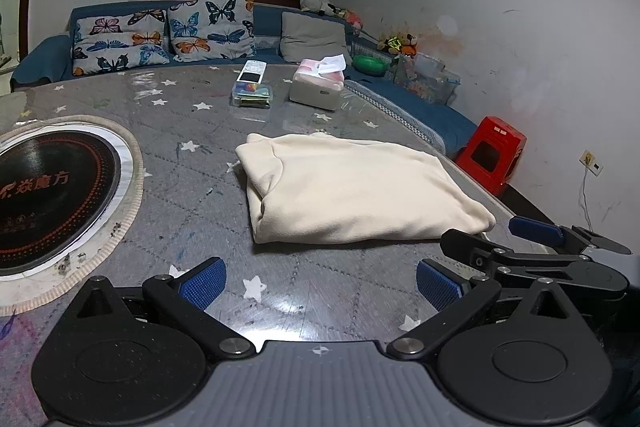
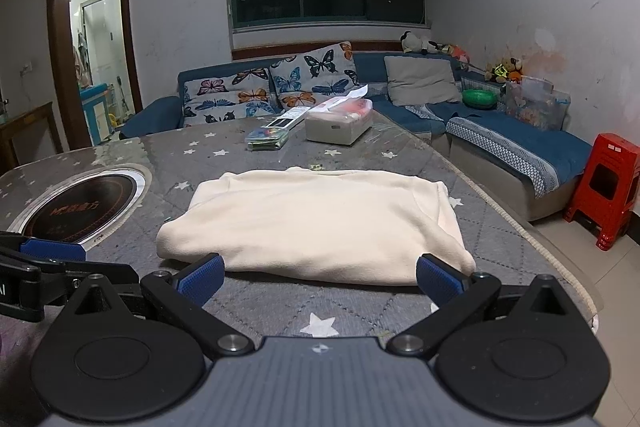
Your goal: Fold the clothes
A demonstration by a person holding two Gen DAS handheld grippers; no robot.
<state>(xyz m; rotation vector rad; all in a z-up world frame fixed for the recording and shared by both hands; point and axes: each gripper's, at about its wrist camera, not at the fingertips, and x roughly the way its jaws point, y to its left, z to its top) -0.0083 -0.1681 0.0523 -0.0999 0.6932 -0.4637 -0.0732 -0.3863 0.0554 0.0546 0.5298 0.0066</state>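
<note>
A cream garment (image 1: 352, 187) lies folded into a thick rectangle on the grey star-patterned table (image 1: 192, 195). In the right wrist view the same cream garment (image 2: 316, 223) fills the middle of the table. My left gripper (image 1: 320, 285) is open over bare table, short of the garment's near-left edge. My right gripper (image 2: 320, 279) is open just in front of the garment's near edge, fingers apart and holding nothing. The right gripper's fingers (image 1: 536, 231) show at the right in the left wrist view, beside the garment's corner.
A round black induction hob (image 1: 52, 195) is set into the table at left. A tissue box (image 1: 318, 87), a small clear box with a remote on it (image 1: 252, 93) stand at the far side. A blue sofa (image 2: 512, 143) and a red stool (image 2: 608, 183) lie beyond the table's right edge.
</note>
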